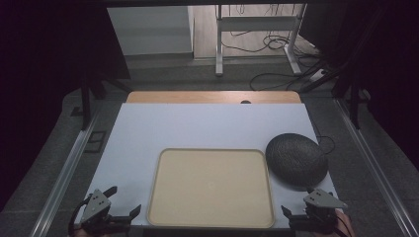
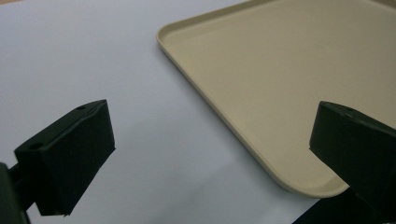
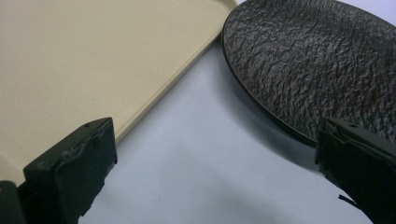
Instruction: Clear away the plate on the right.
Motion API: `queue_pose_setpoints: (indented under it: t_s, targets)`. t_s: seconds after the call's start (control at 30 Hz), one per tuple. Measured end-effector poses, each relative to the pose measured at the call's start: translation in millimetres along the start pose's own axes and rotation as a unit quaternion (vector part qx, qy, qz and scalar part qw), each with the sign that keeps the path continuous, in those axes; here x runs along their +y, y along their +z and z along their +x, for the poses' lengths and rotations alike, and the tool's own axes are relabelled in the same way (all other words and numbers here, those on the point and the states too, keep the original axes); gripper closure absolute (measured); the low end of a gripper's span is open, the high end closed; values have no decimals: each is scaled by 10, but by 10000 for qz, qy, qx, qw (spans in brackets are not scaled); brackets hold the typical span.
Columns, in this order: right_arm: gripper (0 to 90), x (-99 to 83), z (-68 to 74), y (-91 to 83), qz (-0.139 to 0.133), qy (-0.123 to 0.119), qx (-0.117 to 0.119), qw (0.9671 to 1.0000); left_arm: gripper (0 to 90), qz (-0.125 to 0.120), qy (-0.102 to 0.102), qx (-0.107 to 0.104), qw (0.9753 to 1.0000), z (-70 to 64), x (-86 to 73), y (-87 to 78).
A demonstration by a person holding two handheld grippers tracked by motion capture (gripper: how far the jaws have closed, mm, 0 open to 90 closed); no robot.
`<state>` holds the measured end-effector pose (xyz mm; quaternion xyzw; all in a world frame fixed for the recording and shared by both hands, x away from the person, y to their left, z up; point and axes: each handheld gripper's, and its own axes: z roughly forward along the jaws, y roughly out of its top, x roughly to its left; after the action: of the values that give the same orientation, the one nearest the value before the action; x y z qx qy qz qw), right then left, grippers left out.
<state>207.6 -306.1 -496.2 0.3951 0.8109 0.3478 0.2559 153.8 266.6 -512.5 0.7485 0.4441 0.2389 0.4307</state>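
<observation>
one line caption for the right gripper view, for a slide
Open right gripper above the white table, between a beige tray and a textured dark plate.

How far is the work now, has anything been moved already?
Nothing looks done: the beige tray is bare and the dark textured plate lies beside it on the white table. Nothing is in hand: left gripper and right gripper are open. Everything remains.

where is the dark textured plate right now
In the high view the dark plate lies on the white table, right of the beige tray, just beyond the right gripper.
</observation>
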Motion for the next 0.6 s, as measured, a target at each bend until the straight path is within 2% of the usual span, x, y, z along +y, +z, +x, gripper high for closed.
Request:
queue_pose_setpoints:
  t_s: [0.37,0.6]
  targets:
    - [0,9,-34,80,-10,-35,109,9999,0,13,18,-15,10000,-2,0,10]
    - [0,21,-48,115,83,-80,63,9999,0,33,30,-25,10000,-7,1,13]
